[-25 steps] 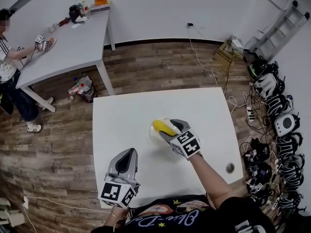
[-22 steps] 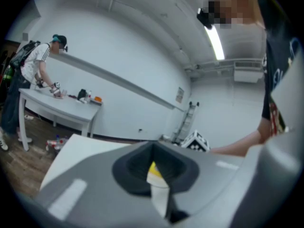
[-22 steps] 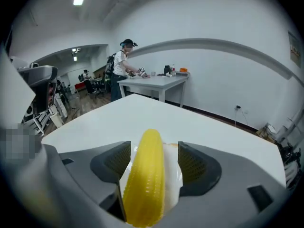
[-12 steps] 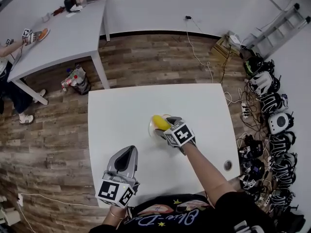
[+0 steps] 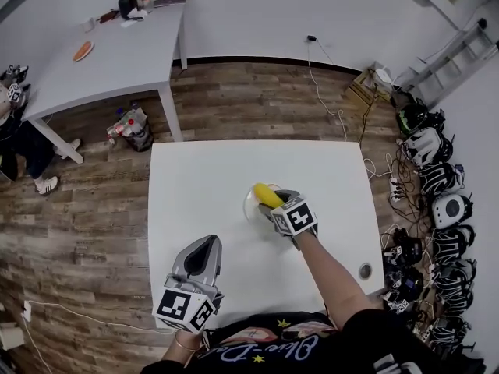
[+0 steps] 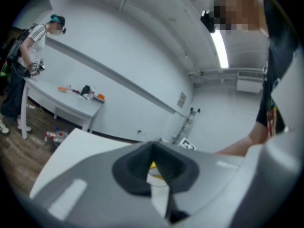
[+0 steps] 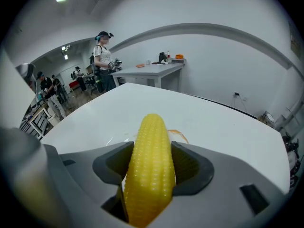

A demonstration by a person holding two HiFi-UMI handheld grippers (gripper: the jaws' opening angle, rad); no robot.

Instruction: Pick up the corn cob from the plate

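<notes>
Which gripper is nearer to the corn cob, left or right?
Right. The right gripper has the corn cob between its closing jaws, at the plate. The left gripper hangs apart from it, at the near edge of the table.

We look out over the left gripper (image 6: pixel 152 146), whose grey jaws meet at their tips with nothing held between them. Through the narrow gap beneath the tips we glimpse a sliver of yellow corn cob (image 6: pixel 152 165) above a pale plate (image 6: pixel 156 177). The white table (image 6: pixel 71 148) spreads out ahead. Just past the jaws a marker cube (image 6: pixel 186 145) shows, with a bare forearm (image 6: pixel 237 147) reaching in from the right. Far left, a person (image 6: pixel 31 51) stands at a long grey table (image 6: pixel 52 99) carrying small items, and a ladder (image 6: pixel 188 123) leans against the back wall.
</notes>
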